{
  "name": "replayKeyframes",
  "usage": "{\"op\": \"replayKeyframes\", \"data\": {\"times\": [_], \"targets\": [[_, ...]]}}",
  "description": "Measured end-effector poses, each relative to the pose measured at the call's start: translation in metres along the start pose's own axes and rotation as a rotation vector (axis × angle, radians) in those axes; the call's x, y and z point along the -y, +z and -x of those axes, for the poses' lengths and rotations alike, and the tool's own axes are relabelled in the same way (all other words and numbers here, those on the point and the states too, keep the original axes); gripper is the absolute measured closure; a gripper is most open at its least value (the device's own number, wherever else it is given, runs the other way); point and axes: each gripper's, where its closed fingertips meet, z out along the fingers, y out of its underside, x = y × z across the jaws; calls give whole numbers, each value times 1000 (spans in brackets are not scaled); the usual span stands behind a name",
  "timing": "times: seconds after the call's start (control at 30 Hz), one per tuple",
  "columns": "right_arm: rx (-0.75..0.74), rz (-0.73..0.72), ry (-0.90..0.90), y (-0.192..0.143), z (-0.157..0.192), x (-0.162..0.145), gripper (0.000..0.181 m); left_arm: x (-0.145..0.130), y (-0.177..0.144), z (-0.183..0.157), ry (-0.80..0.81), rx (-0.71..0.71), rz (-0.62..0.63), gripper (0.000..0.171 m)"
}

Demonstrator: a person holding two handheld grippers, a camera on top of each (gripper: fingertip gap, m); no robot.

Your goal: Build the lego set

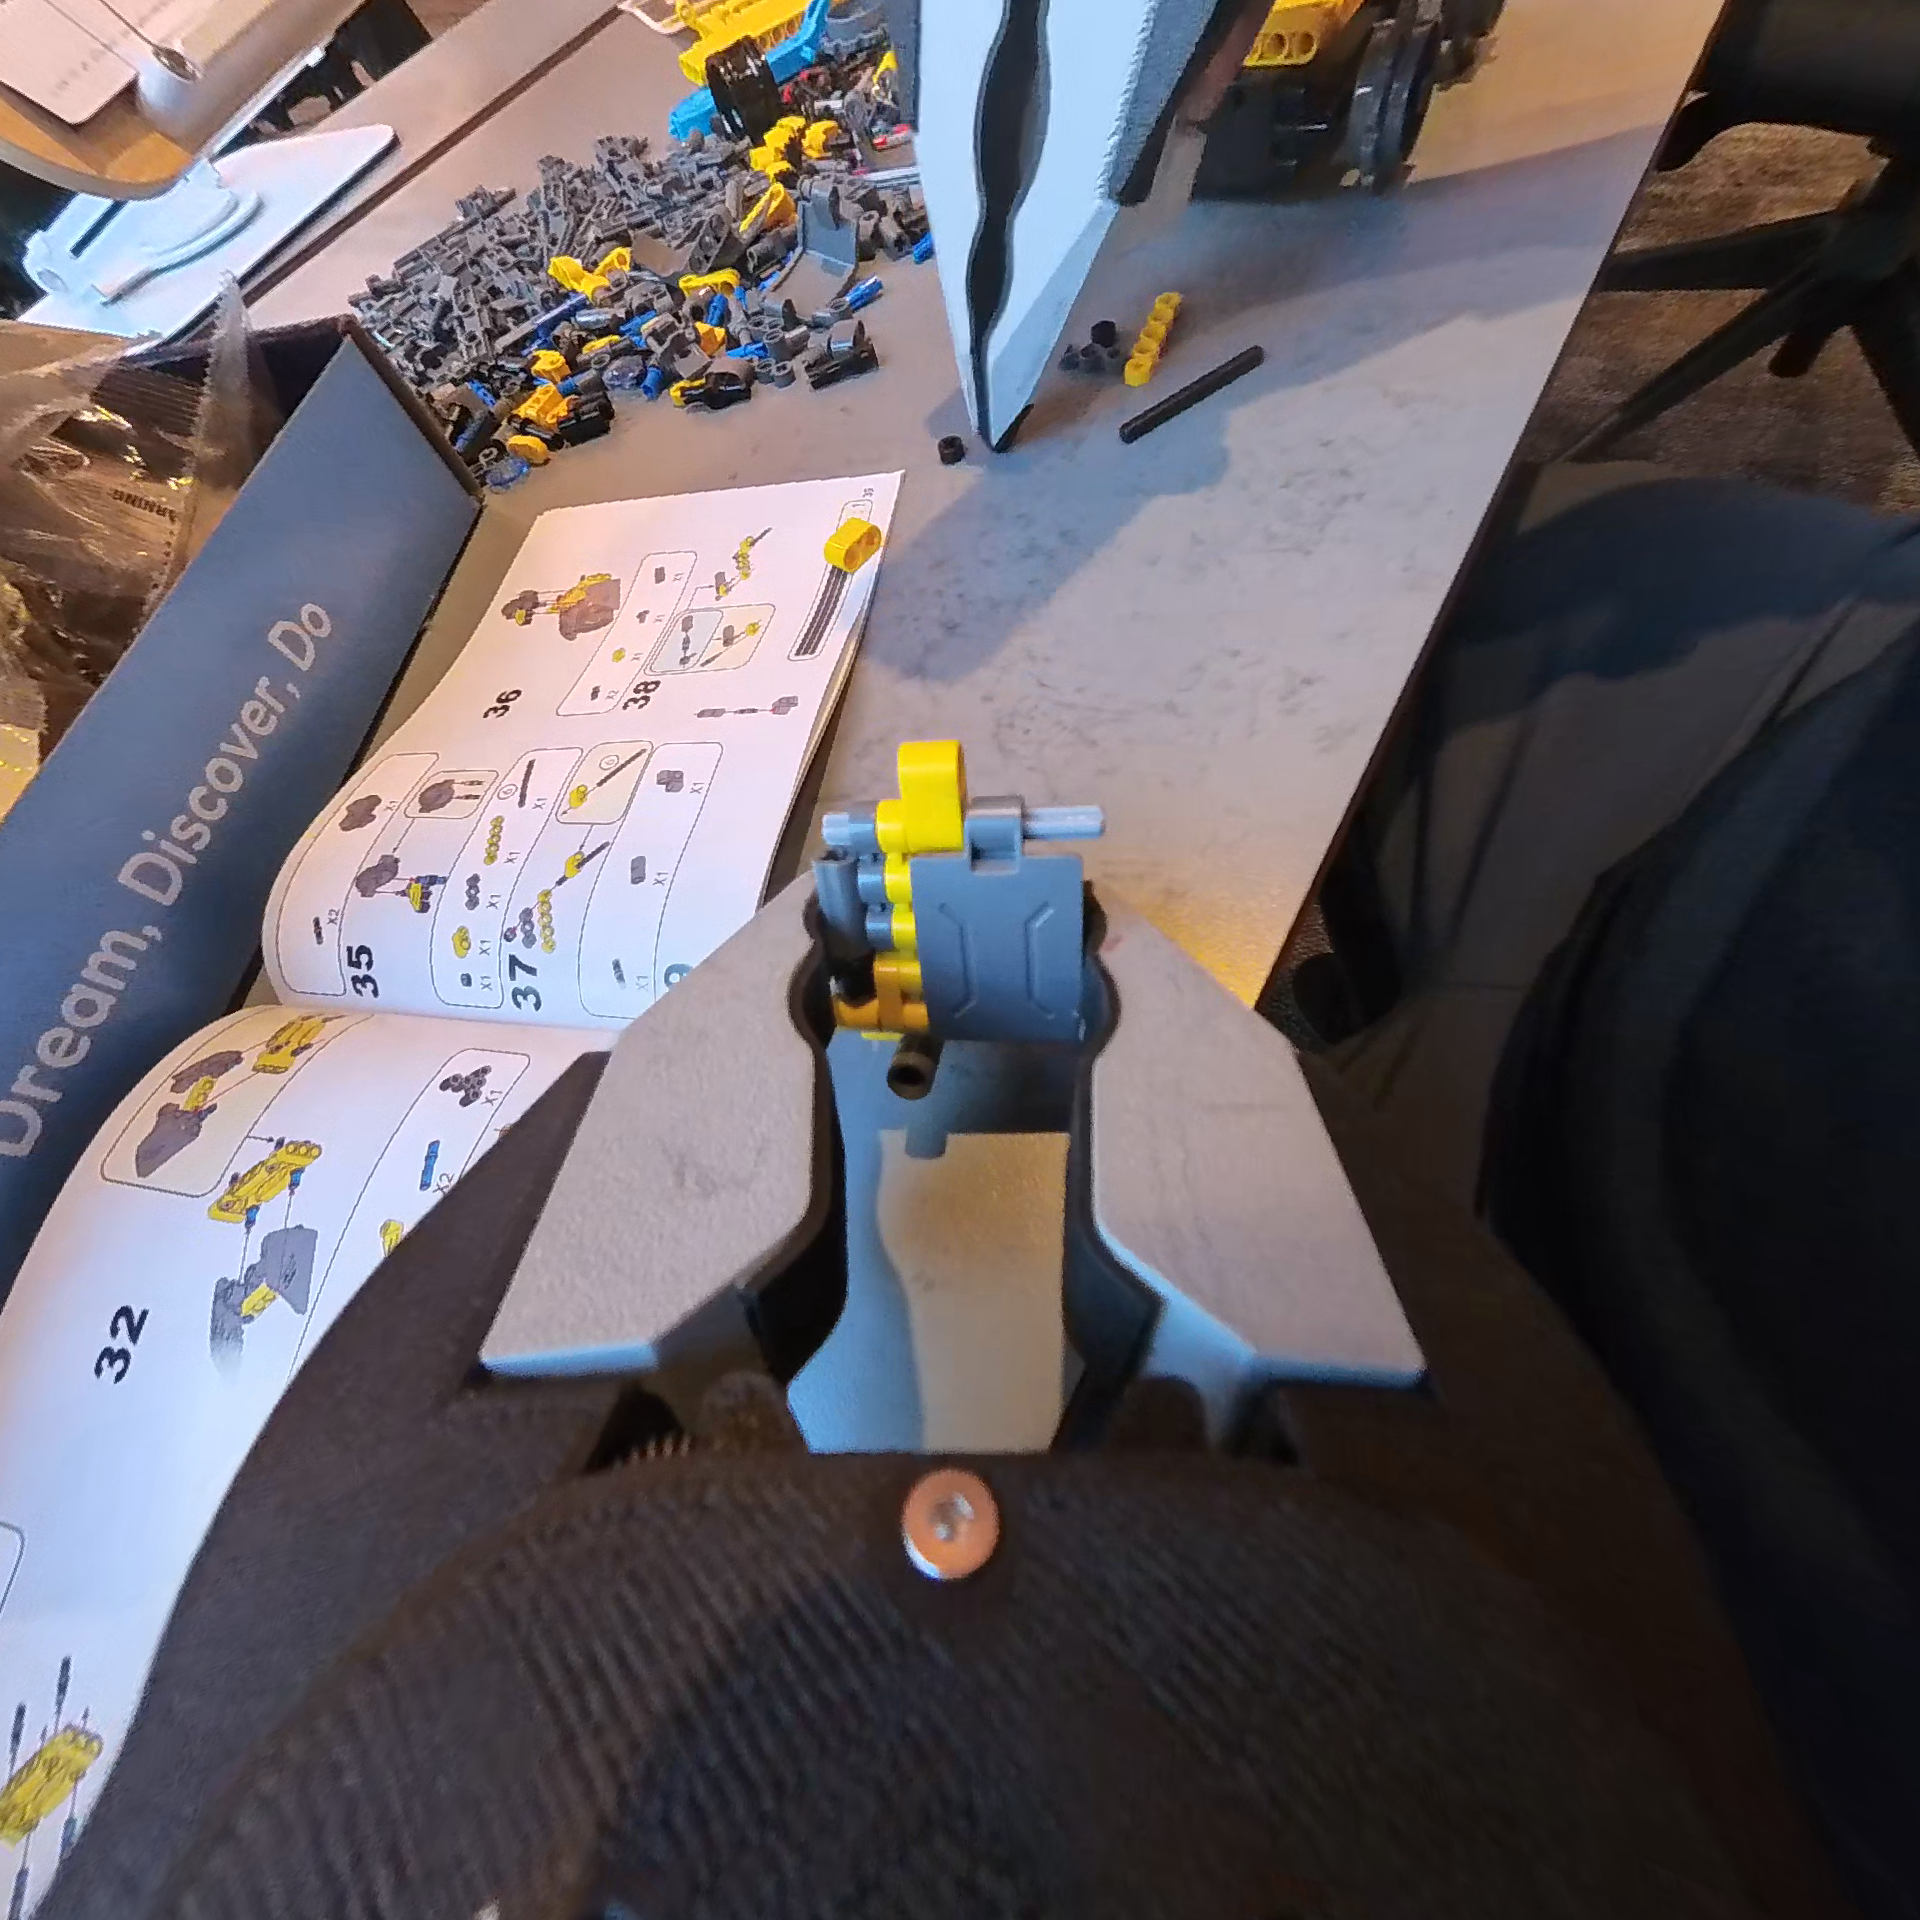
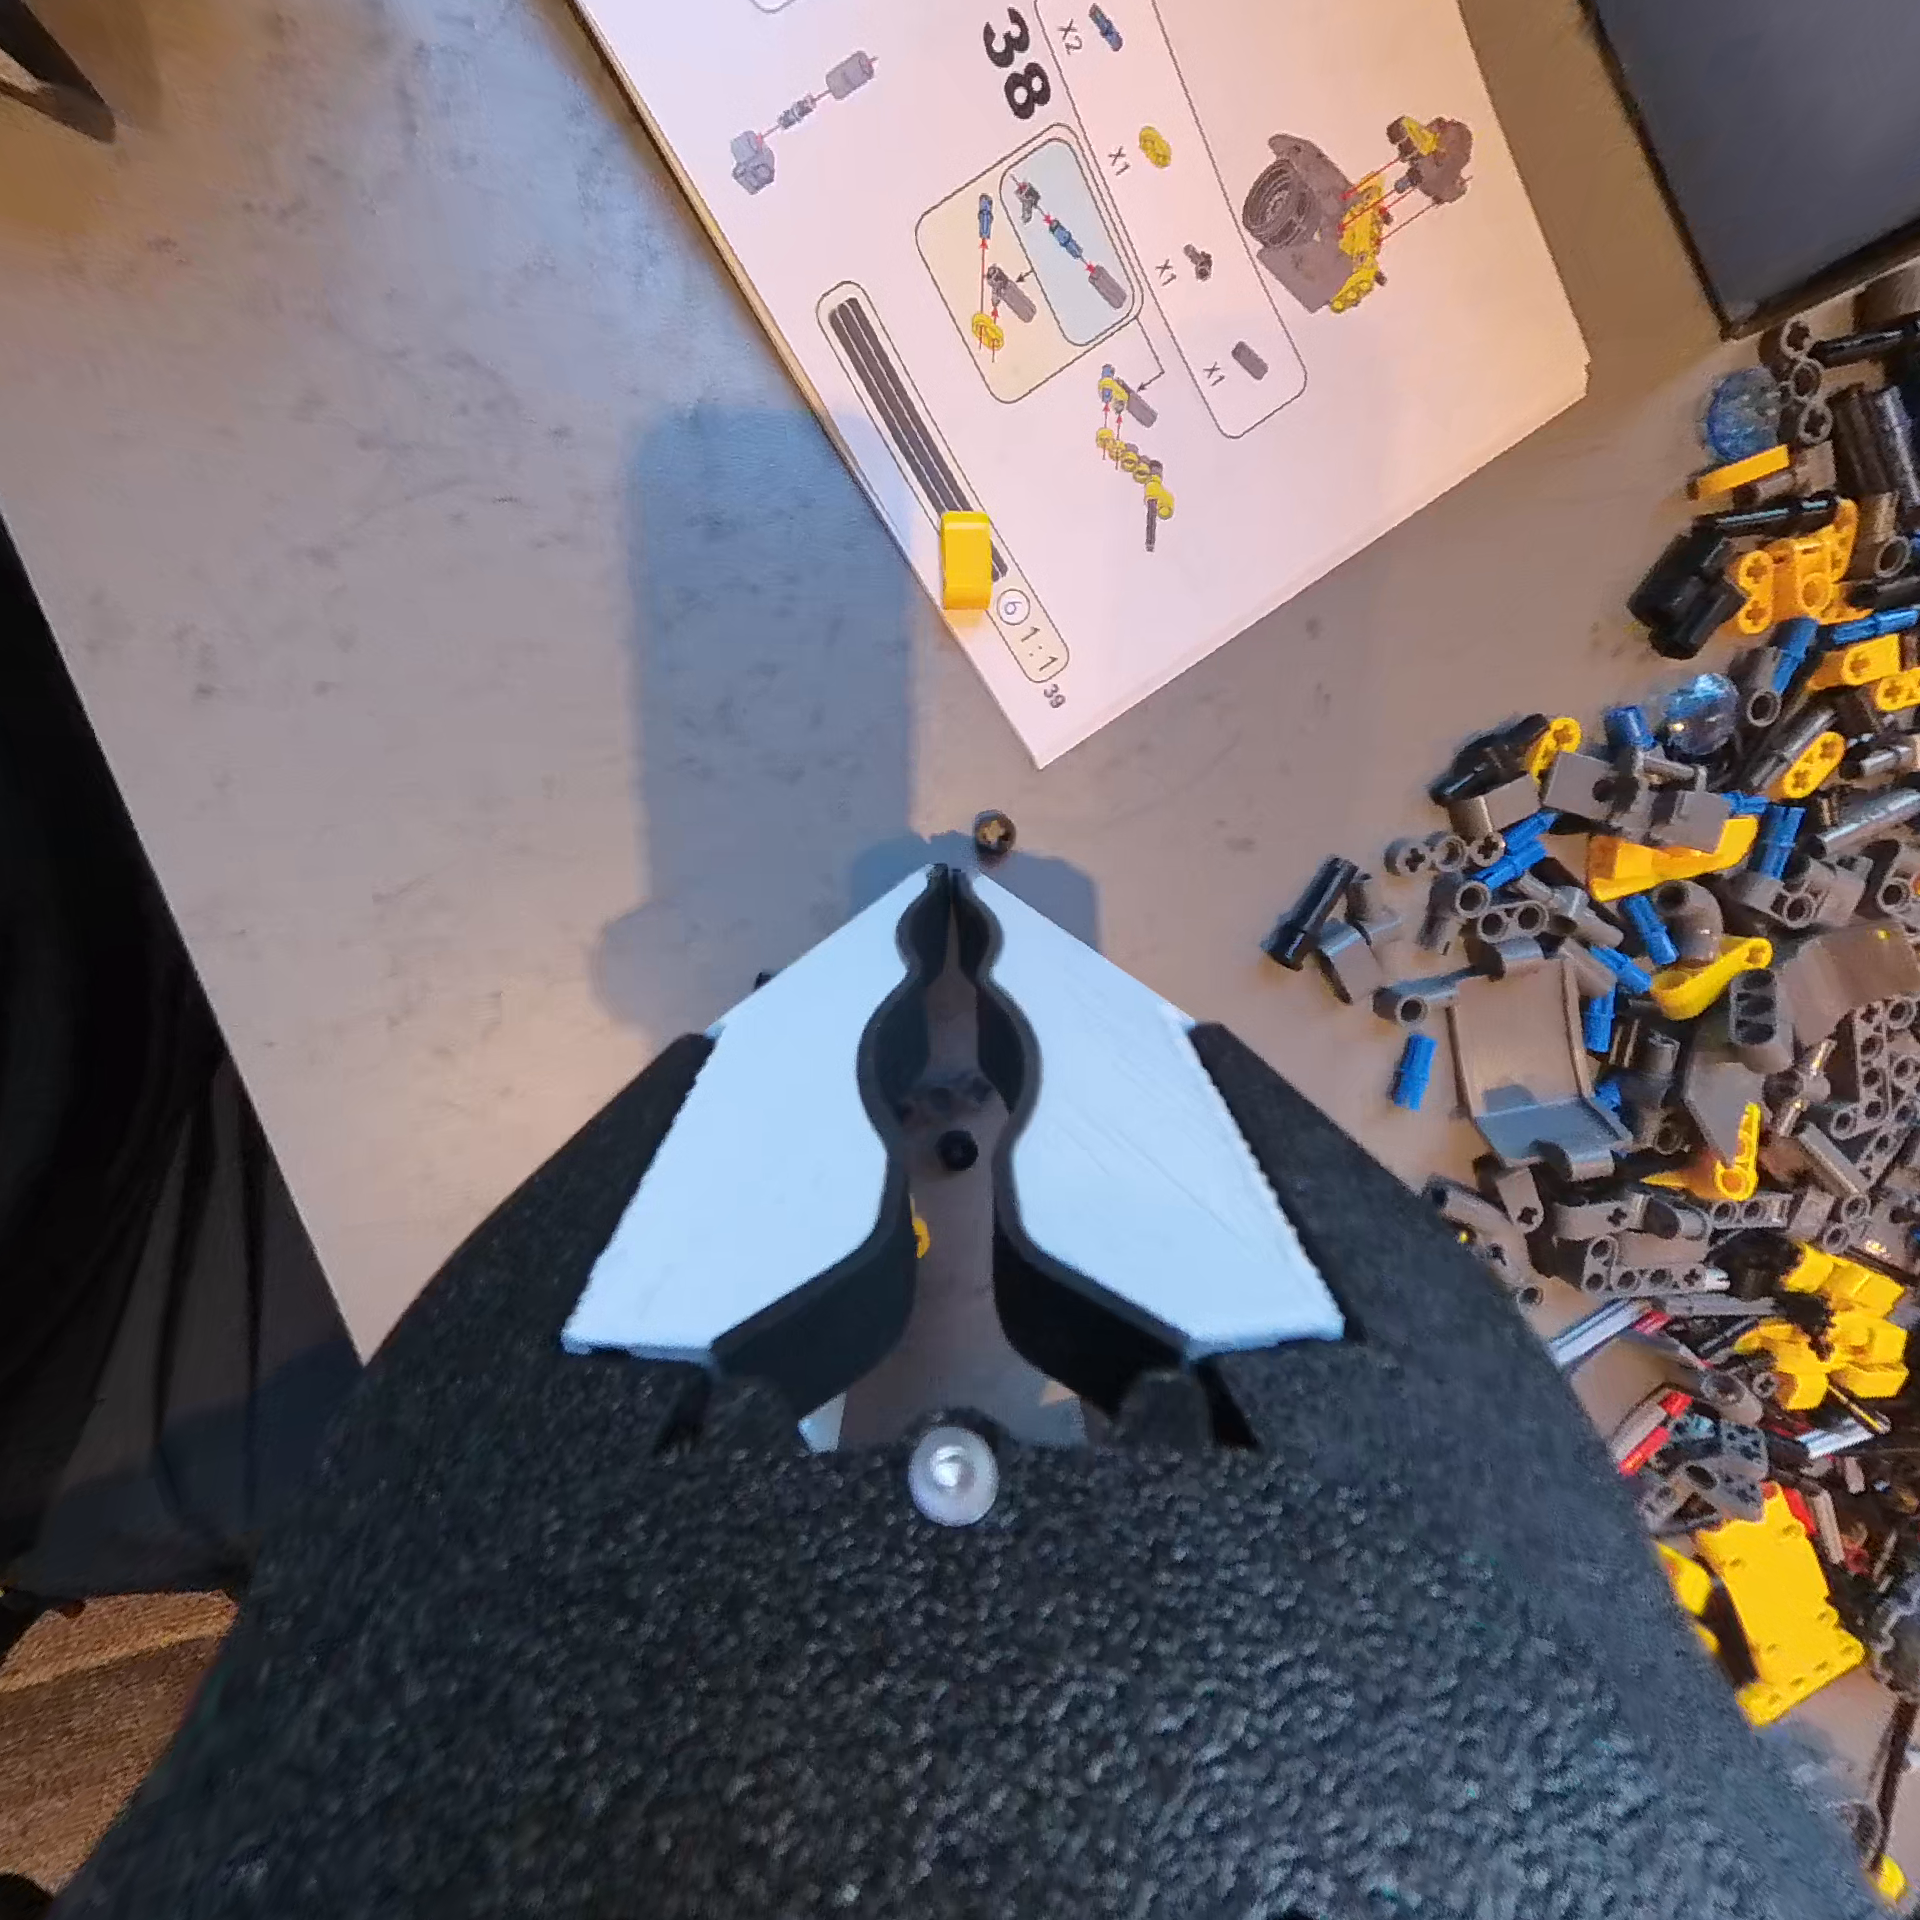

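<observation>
My left gripper [image 1: 951,935] is shut on a small grey and yellow brick assembly [image 1: 1003,935]; both pads press its sides and it stands up out of the jaws, above the table's edge. A light grey axle sticks out at its top right. My right gripper [image 2: 948,873] is shut, its tips together with nothing between them, pointing down at the grey table [image 2: 416,520]. It also shows in the left wrist view [image 1: 1003,416]. A small black bush [image 2: 994,833] lies on the table just beyond its tips, and shows in the left wrist view too [image 1: 951,449].
An open instruction booklet [image 1: 623,779] lies left, with a yellow piece [image 1: 852,540] on its corner. A pile of loose grey, yellow and blue parts [image 1: 644,301] is behind it. A black axle [image 1: 1192,395], a yellow beam [image 1: 1153,338] and a dark box [image 1: 208,779] are nearby. The gap from one gripper's tips to the other's is roughly 15 centimeters. The left gripper is farther from the black axle [image 1: 1192,395], some 15 centimeters, than the right, some 6 centimeters.
</observation>
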Motion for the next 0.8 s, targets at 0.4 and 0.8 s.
{"op": "replayKeyframes", "data": {"times": [0.4, 0.8], "targets": [[-219, -449, 170, -68, -16, 35, 152, 3, 1, -6, -49, -70, -8, 128], [-13, -1021, 256, -86, 45, 69, 170, 6, 4, -10, -133, -149, -16, 127]]}}
